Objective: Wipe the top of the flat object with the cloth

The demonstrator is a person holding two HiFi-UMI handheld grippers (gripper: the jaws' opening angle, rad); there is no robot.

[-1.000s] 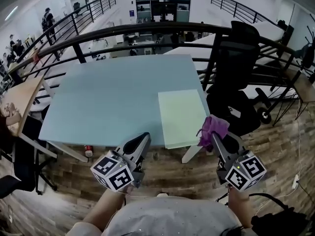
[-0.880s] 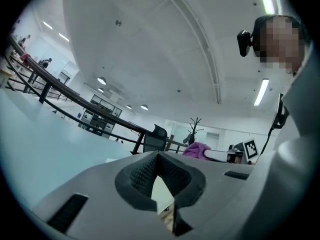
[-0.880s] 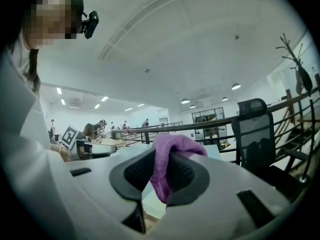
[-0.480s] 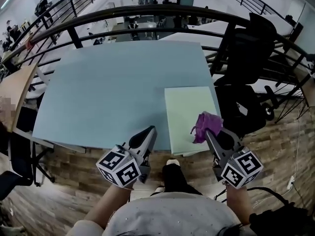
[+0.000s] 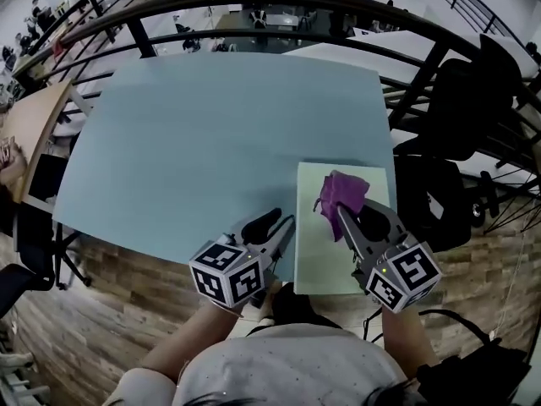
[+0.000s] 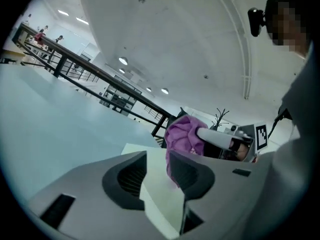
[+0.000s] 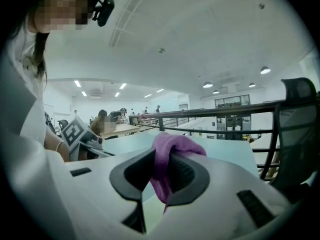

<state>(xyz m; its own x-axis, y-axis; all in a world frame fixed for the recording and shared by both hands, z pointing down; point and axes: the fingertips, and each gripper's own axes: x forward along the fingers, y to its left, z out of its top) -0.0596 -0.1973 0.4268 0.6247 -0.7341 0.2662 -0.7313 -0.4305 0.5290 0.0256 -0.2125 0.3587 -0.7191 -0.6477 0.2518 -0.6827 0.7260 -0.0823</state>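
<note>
**Loose sheet, bunched cloth: where the wipe could slip**

Nearest me, the pale green sheet (image 5: 321, 256) lay at the near right corner of the table (image 5: 194, 142), its near edge at or just past the table's edge. Nothing pinned it. I judged that a firm stroke toward the person could drag the whole sheet off the table rather than clean it. A little further in, the purple cloth (image 5: 341, 191) was wadded into a lump, so hard jaw tips might scrape the sheet where the cloth failed to cover them.

The left gripper (image 5: 283, 222) sat closest, at the sheet's left edge. Its jaws had just been opening and stood partly apart. The sheet's edge showed in the gap between them, with neither pad pressing on it. Beyond it, the right gripper (image 5: 351, 211) was clamped on the cloth, which hung over the sheet's far half. I could not tell if the cloth touched the sheet.
</note>
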